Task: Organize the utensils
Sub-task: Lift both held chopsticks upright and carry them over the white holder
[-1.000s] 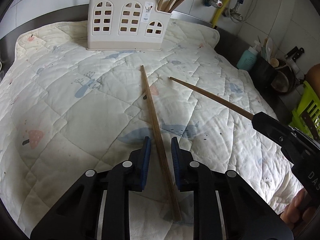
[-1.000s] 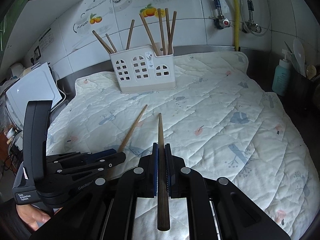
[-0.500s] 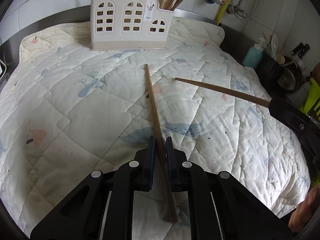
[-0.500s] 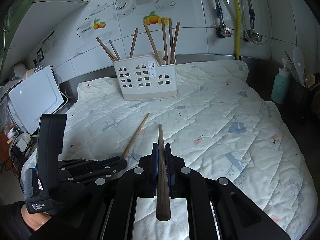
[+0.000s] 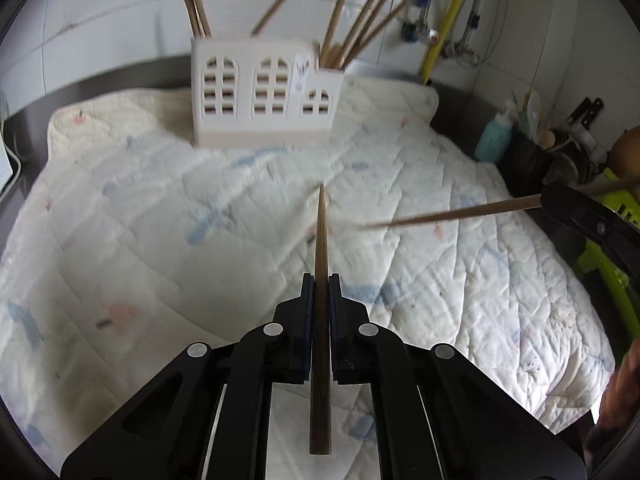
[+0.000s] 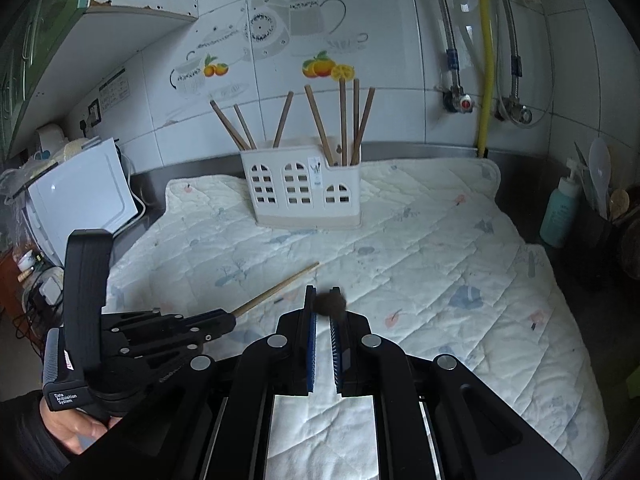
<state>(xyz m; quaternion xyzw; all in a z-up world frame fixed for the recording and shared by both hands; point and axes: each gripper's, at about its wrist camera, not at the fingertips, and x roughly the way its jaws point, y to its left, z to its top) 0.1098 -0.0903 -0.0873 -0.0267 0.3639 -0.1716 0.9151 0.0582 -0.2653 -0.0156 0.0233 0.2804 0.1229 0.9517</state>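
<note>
A white utensil holder (image 5: 264, 94) with arched windows stands at the far side of the quilted mat and holds several wooden chopsticks; it also shows in the right wrist view (image 6: 306, 190). My left gripper (image 5: 320, 280) is shut on a dark wooden chopstick (image 5: 321, 236), lifted off the mat and pointing toward the holder. My right gripper (image 6: 323, 294) is shut on another chopstick, seen end-on as a dark blurred tip (image 6: 330, 305). In the left wrist view that chopstick (image 5: 452, 212) sticks out leftward from the right gripper (image 5: 560, 204). The left gripper (image 6: 228, 320) sits low left in the right wrist view.
The white quilted mat (image 6: 440, 264) covers the counter. A teal bottle (image 6: 560, 208) and a dark pot of utensils (image 6: 600, 240) stand at the right edge. A white appliance (image 6: 80, 196) stands at the left. Pipes and taps run down the tiled wall (image 6: 486, 60).
My left gripper closed on the chopstick lying on the mat and lifted it. My right gripper rose and tipped its chopstick so it now points away end-on.
</note>
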